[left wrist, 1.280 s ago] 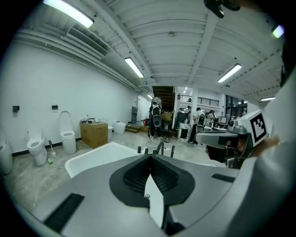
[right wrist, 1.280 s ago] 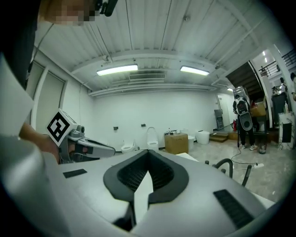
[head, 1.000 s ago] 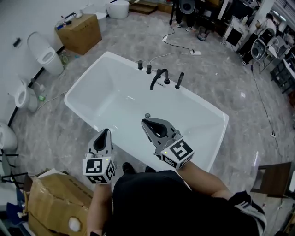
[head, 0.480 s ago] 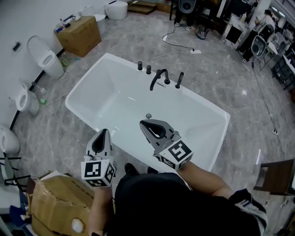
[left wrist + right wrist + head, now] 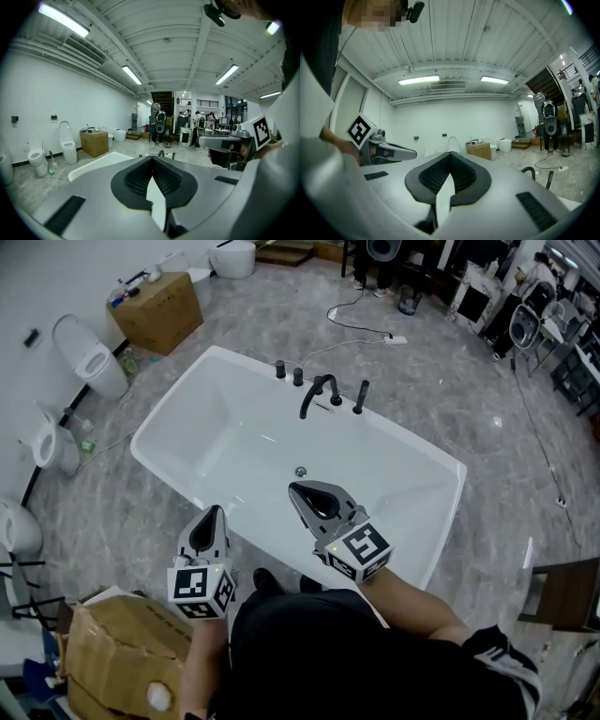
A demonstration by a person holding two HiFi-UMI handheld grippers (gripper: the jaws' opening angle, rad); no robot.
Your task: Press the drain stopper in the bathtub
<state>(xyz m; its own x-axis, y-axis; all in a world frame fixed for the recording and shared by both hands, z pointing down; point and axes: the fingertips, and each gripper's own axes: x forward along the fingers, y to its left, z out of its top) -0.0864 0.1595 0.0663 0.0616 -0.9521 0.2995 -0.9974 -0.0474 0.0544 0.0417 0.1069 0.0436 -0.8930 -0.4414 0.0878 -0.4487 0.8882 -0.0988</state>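
A white bathtub (image 5: 187, 399) lies on the grey floor, seen from above in the head view. Its small round drain stopper (image 5: 300, 472) sits on the tub floor, below the black faucet (image 5: 317, 392) on the far rim. My right gripper (image 5: 292, 487) is shut and empty, hovering over the tub with its tip just short of the stopper. At the near rim on the left, my left gripper (image 5: 217, 507) is also shut and holds nothing. The left gripper view has its jaws (image 5: 152, 157) closed tip to tip, as are the right gripper's (image 5: 451, 153).
Toilets (image 5: 89, 352) stand along the left wall beside a cardboard box (image 5: 157, 306). Another torn box (image 5: 112, 652) is by my left side. A cable (image 5: 361, 329) runs over the floor behind the tub. Shelving and people are at the far back right.
Almost nothing: the head camera drifted a little, and both grippers hold about the same place over the tub's near side, still shut.
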